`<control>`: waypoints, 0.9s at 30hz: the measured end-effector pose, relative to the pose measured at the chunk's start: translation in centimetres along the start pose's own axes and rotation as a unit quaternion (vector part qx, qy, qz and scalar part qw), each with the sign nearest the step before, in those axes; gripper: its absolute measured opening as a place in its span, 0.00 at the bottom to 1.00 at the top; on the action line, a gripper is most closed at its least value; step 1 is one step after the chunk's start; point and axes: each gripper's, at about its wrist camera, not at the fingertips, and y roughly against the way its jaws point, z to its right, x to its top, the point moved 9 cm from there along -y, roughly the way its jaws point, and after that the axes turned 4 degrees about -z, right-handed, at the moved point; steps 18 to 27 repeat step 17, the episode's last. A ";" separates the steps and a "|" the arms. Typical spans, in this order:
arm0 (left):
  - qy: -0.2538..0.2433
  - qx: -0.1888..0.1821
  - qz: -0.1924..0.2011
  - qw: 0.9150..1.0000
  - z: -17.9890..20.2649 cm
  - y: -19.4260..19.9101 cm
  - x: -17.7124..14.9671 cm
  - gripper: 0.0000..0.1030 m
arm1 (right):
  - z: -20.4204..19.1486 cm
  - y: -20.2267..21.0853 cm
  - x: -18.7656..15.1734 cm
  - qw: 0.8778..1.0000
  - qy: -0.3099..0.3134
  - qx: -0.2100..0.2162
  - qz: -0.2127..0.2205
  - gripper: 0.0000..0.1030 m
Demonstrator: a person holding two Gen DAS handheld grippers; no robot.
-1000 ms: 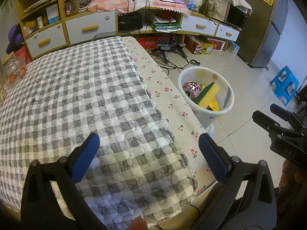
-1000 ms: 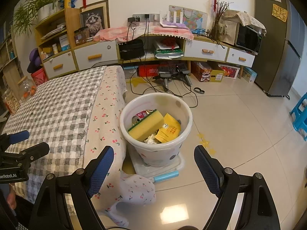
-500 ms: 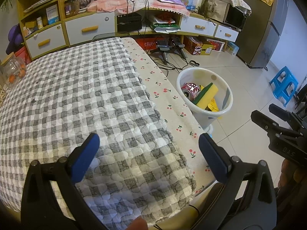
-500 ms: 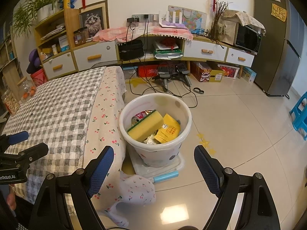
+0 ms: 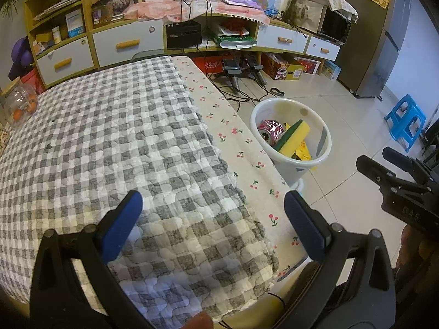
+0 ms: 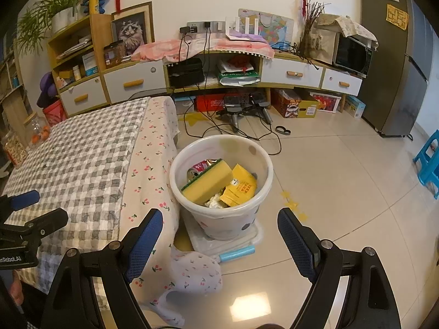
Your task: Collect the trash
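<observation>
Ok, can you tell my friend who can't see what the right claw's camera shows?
The open, empty right claw points at a white trash bin on the floor, holding a yellow sponge, a yellow wrapper and a crushed can. A table with a checkered cloth stands left of it.

Both views bright, even daylight, sharp mid-frame. Heavy fisheye bend w/ black corners. Glare patch on floor tiles (image 6: 248,307) just below and between right gripper's (image 6: 216,234) jaws. Soft shadows only; left gripper (image 5: 212,215) near edges slightly blurred.
</observation>
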 end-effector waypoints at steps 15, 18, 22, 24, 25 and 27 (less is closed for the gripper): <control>-0.004 0.007 0.011 1.000 0.1 0.7 0.2 0.99 | -0.5 -0.1 0.0 1.000 0.004 0.001 0.005 0.85; -0.007 0.007 0.006 1.000 0.1 0.7 0.2 0.99 | -0.5 -0.3 -0.2 1.000 0.005 0.000 0.005 0.85; -0.007 0.007 0.006 1.000 0.1 0.7 0.2 0.99 | -0.5 -0.3 -0.2 1.000 0.005 0.000 0.005 0.85; -0.007 0.007 0.006 1.000 0.1 0.7 0.2 0.99 | -0.5 -0.3 -0.2 1.000 0.005 0.000 0.005 0.85; -0.007 0.007 0.006 1.000 0.1 0.7 0.2 0.99 | -0.5 -0.3 -0.2 1.000 0.005 0.000 0.005 0.85; -0.007 0.007 0.006 1.000 0.1 0.7 0.2 0.99 | -0.5 -0.3 -0.2 1.000 0.005 0.000 0.005 0.85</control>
